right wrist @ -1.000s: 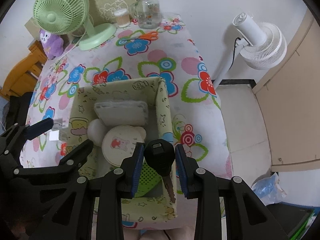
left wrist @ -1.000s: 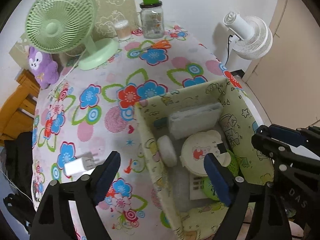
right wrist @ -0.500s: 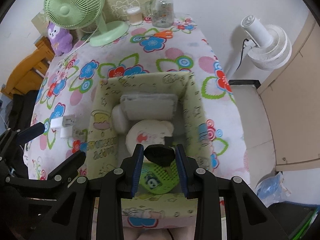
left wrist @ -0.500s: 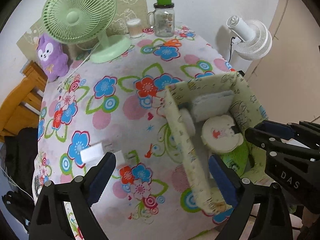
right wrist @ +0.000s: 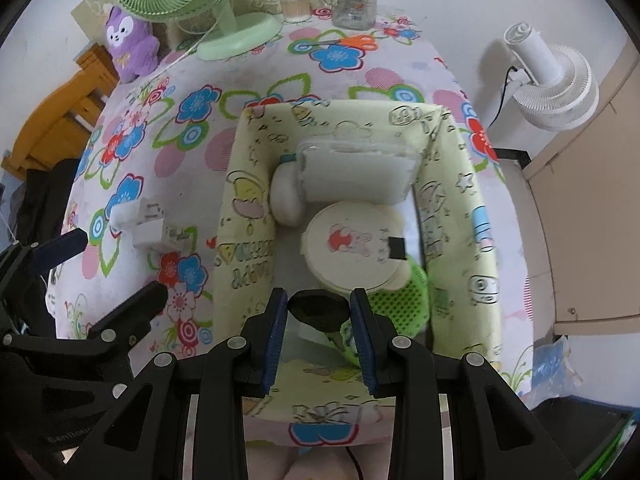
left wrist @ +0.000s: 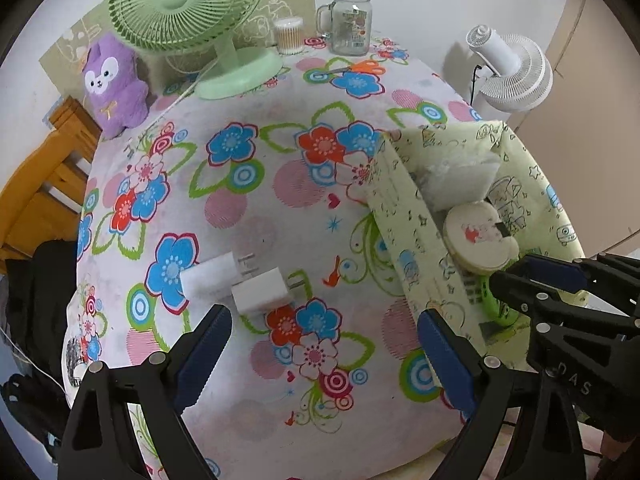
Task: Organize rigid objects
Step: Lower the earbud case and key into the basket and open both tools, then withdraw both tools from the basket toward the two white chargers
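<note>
My right gripper (right wrist: 319, 312) is shut on a black-headed key (right wrist: 319, 310) and hangs over the near end of the pale green fabric storage box (right wrist: 244, 208). Inside the box lie a white packet (right wrist: 356, 178), a round cream tin (right wrist: 352, 252), a white oval piece (right wrist: 285, 198) and a green perforated item (right wrist: 400, 300). Two white plug adapters (left wrist: 262, 290) (left wrist: 208, 278) lie on the flowered tablecloth, just beyond my left gripper (left wrist: 320, 338), which is open with nothing between its fingers. The box (left wrist: 408, 232) stands to the right of it.
At the table's far edge stand a green desk fan (left wrist: 188, 4), a purple plush toy (left wrist: 114, 84), a glass jar with a green lid (left wrist: 352, 20), a cotton-swab tub (left wrist: 289, 35) and orange scissors (left wrist: 360, 67). A white floor fan (left wrist: 512, 74) stands right of the table.
Both grippers have shifted left across the scene. The left one now faces the two adapters instead of the box; the right one, still holding the key, has moved over the box's inside.
</note>
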